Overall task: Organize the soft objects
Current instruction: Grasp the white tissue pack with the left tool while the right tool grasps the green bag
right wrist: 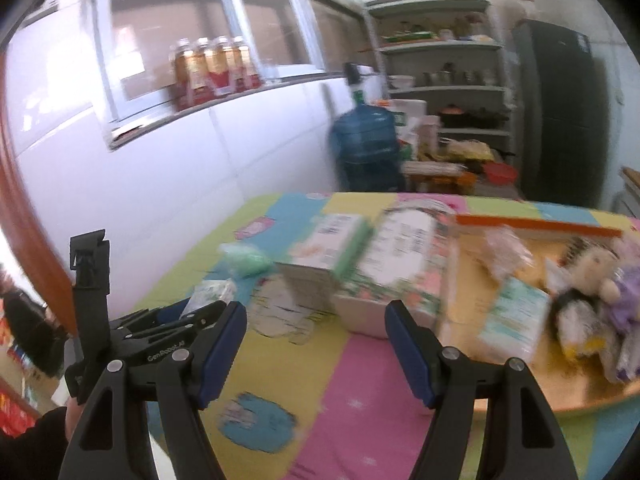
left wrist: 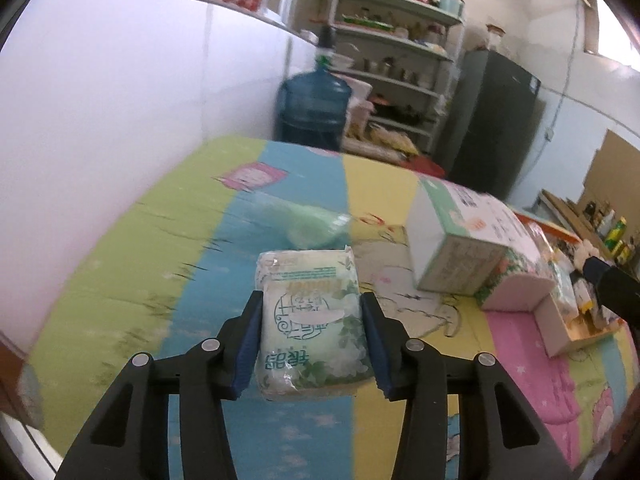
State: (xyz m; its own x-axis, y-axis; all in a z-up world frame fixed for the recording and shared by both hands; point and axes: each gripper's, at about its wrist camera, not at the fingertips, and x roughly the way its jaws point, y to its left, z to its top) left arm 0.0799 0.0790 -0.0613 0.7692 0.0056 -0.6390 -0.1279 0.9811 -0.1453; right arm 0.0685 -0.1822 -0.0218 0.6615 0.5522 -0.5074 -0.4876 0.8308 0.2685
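Observation:
A small tissue pack (left wrist: 308,320), white and green with printed leaves, sits between the blue pads of my left gripper (left wrist: 311,298), which is shut on it over the colourful mat (left wrist: 120,280). The right wrist view shows the same left gripper (right wrist: 192,312) and tissue pack (right wrist: 212,292) at the lower left. My right gripper (right wrist: 315,308) stands open over the mat's yellow and pink stripes (right wrist: 360,380), with nothing between its fingers. A pale green soft packet (left wrist: 312,220) lies on the mat beyond the held pack; in the right wrist view the green packet (right wrist: 246,260) is blurred.
Two tissue boxes (left wrist: 452,240) and a floral one (right wrist: 404,264) lie mid-mat. A shallow wooden tray (right wrist: 472,280) at the right holds a plush doll (right wrist: 592,280) and a green-white pack (right wrist: 516,316). A white wall (left wrist: 100,120) runs along the left; a water jug (left wrist: 314,108) and shelves (left wrist: 400,60) stand behind.

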